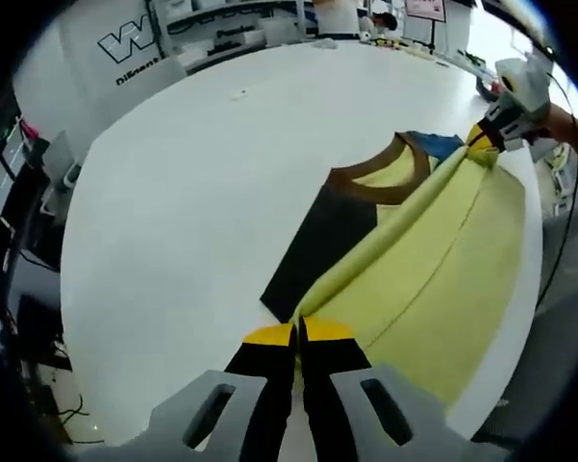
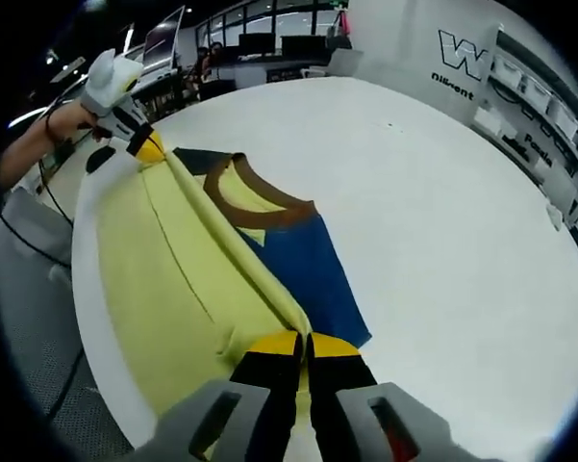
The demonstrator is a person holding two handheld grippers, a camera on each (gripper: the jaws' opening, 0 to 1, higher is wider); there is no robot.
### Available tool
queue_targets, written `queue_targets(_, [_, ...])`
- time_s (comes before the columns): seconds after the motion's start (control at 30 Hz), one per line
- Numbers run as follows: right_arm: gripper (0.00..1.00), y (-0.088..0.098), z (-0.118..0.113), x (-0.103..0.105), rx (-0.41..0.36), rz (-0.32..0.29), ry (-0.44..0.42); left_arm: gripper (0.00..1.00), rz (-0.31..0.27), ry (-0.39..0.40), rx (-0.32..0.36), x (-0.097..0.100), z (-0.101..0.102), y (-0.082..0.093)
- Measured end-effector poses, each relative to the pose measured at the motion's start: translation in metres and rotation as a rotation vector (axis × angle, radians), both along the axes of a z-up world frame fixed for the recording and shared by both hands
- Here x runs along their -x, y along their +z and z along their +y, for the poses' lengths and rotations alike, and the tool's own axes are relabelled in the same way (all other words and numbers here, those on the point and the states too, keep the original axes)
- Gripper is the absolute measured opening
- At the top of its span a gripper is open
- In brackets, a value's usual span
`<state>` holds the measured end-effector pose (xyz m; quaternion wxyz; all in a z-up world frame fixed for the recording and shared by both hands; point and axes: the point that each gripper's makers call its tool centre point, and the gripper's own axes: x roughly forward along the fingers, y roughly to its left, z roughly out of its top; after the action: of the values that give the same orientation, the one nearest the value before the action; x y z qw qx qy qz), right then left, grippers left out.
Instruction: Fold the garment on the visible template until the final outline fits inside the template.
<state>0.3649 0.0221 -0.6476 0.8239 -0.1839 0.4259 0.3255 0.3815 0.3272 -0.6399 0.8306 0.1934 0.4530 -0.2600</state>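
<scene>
Garment: yellow shirt with a brown collar, a black sleeve and a blue sleeve; it is spread on the white table, close to the table edge nearest the person.
Garment fold: one long edge of the yellow cloth is lifted off the table and stretched as a ridge between the two grippers; the rest of the cloth is seen lying flat beside the ridge.
Collar: it lies on the table, just beside the stretched ridge, on the side away from the table edge.
Black sleeve: flat on the table, beside the collar, touching the yellow body.
Blue sleeve: flat on the table, on the other side of the collar from the black sleeve.
Left gripper: its black fingers with yellow tips are pressed together, and the yellow cloth is pinched between them at one end of the ridge.
Right gripper: its fingers are also closed on the yellow cloth, at the other end of the ridge, near the blue sleeve.
Right gripper in the left gripper view: it is held by a hand at the far end of the ridge, beyond the collar.
Template: it cannot be told apart from the table or the garment.
Background: a white wall with a dark logo is seen behind the table.
</scene>
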Motion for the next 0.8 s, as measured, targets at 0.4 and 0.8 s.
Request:
queue_targets(0.4, [0.0,0.0,0.003,0.011,0.0,0.004,0.061,0.0,0.009,-0.022,0.039,0.008,0.002,-0.001])
queue_targets(0.8, [0.29,0.036,-0.008,-0.007,-0.112,-0.226,-0.045,0.16,-0.171,-0.05,0.008,-0.005,0.011,0.022])
